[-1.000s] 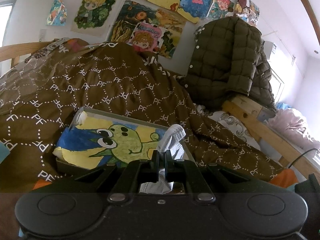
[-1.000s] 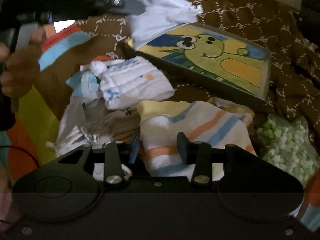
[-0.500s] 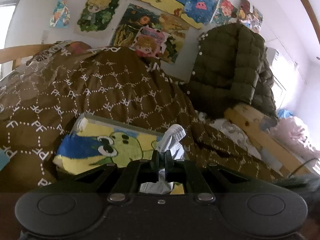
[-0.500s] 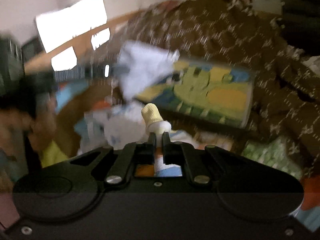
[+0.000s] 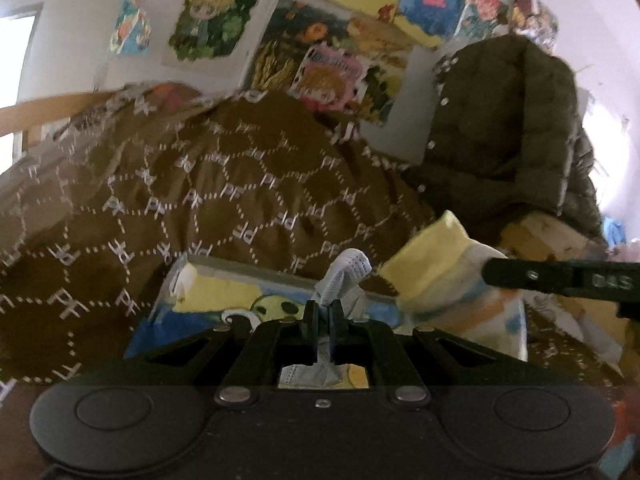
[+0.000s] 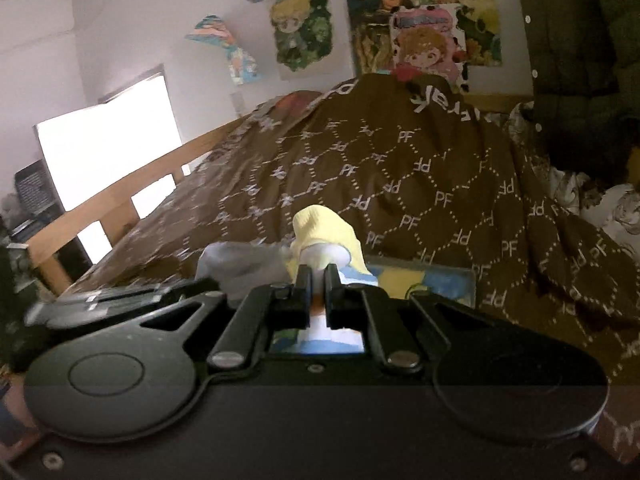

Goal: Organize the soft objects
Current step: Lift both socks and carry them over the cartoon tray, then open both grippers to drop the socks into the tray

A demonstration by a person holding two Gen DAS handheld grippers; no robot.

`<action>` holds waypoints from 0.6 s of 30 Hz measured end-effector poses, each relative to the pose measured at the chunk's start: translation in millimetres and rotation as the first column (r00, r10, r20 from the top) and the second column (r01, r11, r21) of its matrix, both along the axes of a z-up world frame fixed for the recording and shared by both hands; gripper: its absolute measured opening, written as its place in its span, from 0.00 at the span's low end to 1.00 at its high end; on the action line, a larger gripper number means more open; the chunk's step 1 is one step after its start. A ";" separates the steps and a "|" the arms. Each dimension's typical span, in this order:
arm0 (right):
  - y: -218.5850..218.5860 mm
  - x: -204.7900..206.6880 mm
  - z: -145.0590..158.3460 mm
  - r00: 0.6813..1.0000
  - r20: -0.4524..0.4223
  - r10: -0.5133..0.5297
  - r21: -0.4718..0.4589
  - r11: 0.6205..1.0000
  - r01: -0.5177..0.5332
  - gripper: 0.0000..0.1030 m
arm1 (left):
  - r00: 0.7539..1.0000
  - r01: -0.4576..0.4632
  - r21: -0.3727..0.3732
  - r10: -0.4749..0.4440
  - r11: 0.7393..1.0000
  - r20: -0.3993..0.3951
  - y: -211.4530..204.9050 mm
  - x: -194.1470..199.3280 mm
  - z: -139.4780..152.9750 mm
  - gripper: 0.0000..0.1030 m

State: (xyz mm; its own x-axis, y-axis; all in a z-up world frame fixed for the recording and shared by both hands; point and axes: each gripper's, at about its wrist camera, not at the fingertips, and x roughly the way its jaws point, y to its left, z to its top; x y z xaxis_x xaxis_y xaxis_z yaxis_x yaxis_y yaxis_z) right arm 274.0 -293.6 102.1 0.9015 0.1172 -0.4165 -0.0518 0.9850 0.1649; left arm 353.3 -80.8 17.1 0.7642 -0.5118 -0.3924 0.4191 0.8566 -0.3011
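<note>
My left gripper (image 5: 323,312) is shut on a white-grey ribbed cloth (image 5: 346,272), held above the flat box with a green cartoon creature painted on its lid (image 5: 216,300). My right gripper (image 6: 318,280) is shut on a folded cloth with a yellow edge and blue and orange stripes (image 6: 324,232), lifted off the bed. In the left wrist view that striped cloth (image 5: 444,276) hangs just right of the white one, pinched by the right gripper's fingers (image 5: 552,278). In the right wrist view the white-grey cloth (image 6: 244,268) sits just left of the striped one, and the box (image 6: 436,282) lies beyond.
A brown quilt with a white "PF" hexagon pattern (image 6: 400,168) is heaped over the bed behind the box. An olive quilted jacket (image 5: 508,128) hangs at the right over a wooden bed frame (image 5: 536,232). A wooden rail (image 6: 120,204) and a bright window (image 6: 108,152) are at the left.
My right gripper shut on the striped cloth and lifted it off the pile; its view swung up toward the wall. The left gripper, still holding the white cloth, shifted sideways, so both cloths hang side by side.
</note>
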 end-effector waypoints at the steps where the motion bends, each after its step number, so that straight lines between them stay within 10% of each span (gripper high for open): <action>1: -0.4 12.1 -5.6 1.000 -0.008 -0.013 -0.004 1.000 0.013 0.02 | 1.000 0.000 0.009 0.000 1.000 -0.015 -3.5 6.3 -6.0 0.04; 8: 5.1 76.2 -67.2 0.990 -0.118 -0.083 0.030 0.996 0.087 0.02 | 0.995 -0.001 0.069 0.008 0.998 -0.103 -20.8 27.6 -43.3 0.05; 18: 10.9 60.3 -110.4 0.975 -0.183 -0.123 0.063 0.989 0.137 0.06 | 0.982 -0.030 0.127 0.053 0.992 -0.184 -28.1 32.2 -56.9 0.22</action>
State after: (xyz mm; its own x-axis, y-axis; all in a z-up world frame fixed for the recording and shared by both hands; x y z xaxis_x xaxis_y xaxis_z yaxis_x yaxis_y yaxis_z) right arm 334.3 -282.7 -8.3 0.8230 0.0410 -0.5666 0.1126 0.9658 0.2334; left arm 385.5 -108.9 -39.8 0.6912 -0.4206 -0.5877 0.3292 0.9072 -0.2620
